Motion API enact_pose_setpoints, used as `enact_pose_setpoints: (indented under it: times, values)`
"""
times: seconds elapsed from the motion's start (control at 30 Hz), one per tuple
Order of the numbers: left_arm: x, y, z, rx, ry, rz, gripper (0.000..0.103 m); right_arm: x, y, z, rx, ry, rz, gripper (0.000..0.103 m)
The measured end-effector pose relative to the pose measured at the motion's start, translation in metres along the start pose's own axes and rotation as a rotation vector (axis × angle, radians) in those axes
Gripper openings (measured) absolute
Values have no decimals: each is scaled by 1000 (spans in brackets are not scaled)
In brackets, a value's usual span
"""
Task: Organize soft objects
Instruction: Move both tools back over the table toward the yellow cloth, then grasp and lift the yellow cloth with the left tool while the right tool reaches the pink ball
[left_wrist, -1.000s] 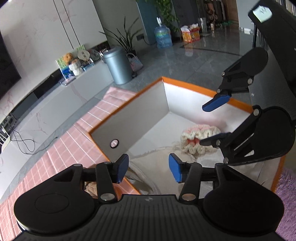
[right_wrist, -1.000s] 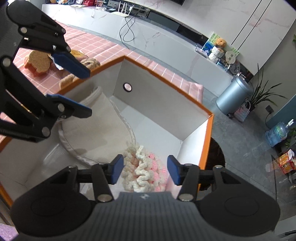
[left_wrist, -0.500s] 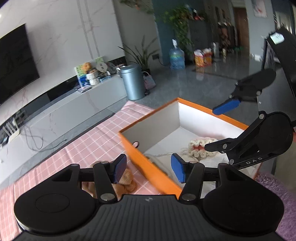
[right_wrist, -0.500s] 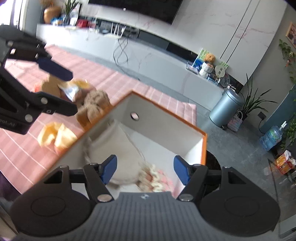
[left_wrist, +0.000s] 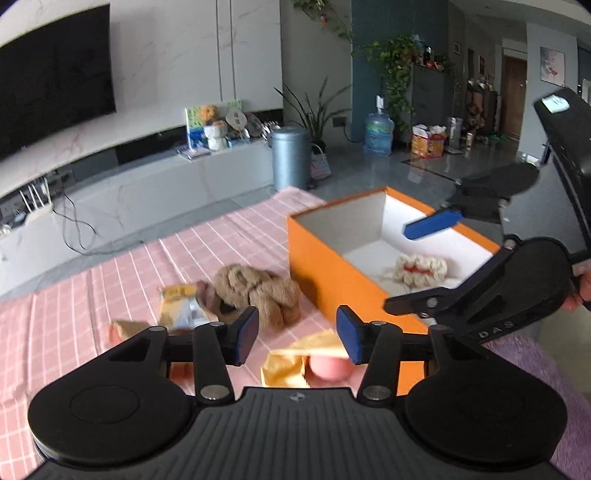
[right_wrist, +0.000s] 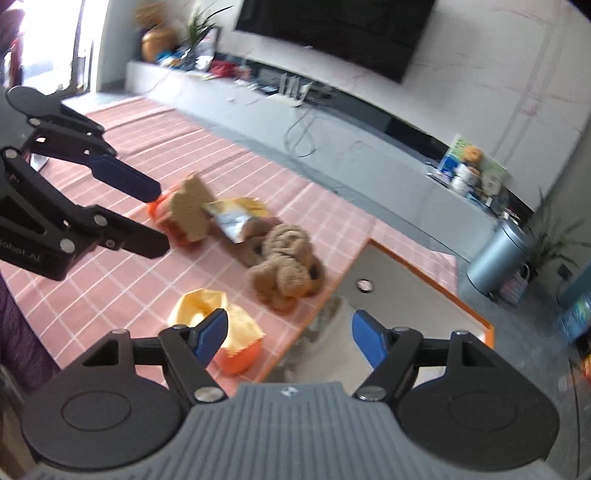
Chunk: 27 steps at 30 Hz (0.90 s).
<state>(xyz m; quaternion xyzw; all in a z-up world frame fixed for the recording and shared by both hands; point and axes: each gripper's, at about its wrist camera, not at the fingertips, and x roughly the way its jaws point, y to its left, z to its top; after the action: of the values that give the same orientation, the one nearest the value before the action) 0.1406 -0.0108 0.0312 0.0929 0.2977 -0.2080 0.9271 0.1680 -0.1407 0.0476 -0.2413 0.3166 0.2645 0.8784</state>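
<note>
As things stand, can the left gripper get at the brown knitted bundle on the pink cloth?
Probably yes: the left gripper, empty and closing, faces the brown knitted bundle with bare cloth between them; the orange box sits beside it.

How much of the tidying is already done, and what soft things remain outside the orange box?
Done: a cream and pink crocheted piece lies inside the orange box. In hand: nothing; the left gripper, jaws closing, and the right gripper, jaws opening, both hold nothing. Left: the brown knitted bundle, the yellow and orange soft item and the small items beside them lie on the pink checked cloth.
</note>
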Motion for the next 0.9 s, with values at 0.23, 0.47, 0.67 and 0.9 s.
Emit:
enact_pose_setpoints:
  times: [0.23,0.47,0.67,0.9]
  values:
    - [7,11,-25,40,48,-43,57,22,25,12,-149,71,57,60]
    - [26,20,-42,98,101,-95,63,54,31,22,-278,187,140,44]
    - [50,21,-52,200,157,-152,69,89,29,31,-346,315,188,23]
    - [92,25,-62,244,224,-214,72,120,21,39,-371,388,187,21]
